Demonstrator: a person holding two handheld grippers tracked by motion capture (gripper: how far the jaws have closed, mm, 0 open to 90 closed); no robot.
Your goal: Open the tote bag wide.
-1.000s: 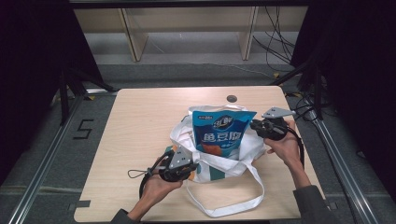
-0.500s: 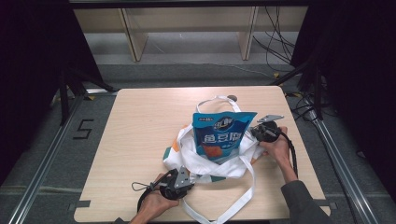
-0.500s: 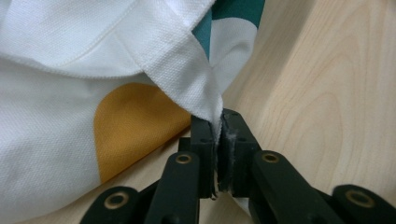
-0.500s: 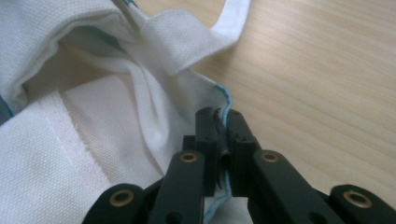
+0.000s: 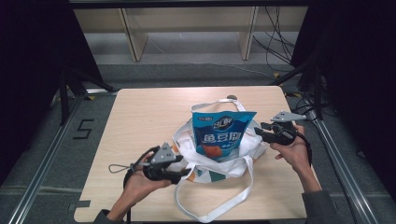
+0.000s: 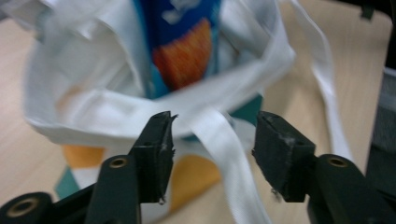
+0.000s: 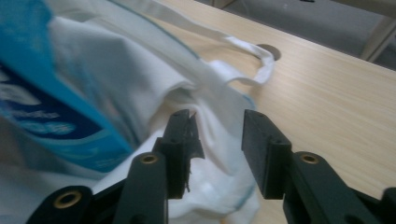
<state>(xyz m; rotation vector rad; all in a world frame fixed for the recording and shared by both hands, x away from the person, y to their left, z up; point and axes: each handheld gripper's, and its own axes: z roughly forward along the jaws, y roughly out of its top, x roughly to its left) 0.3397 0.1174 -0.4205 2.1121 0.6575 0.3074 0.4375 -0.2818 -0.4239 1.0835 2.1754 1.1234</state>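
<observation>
A white tote bag (image 5: 219,158) sits near the middle of the wooden table (image 5: 140,116), a blue snack packet (image 5: 223,135) standing upright in its mouth. The left gripper (image 5: 184,172) is at the bag's near-left edge; its jaws have just been opening, and a white strap (image 6: 233,154) lies loose between them. The right gripper (image 5: 259,130) is at the bag's right rim, jaws likewise just parted, pressing nothing. Behind the table stand wooden shelves (image 5: 187,28) and cables (image 5: 275,42)

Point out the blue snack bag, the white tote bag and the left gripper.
blue snack bag (image 5: 222,135): high view, printed front.
white tote bag (image 5: 247,186): high view, near strap.
left gripper (image 5: 187,172): high view, between fingertips.
</observation>
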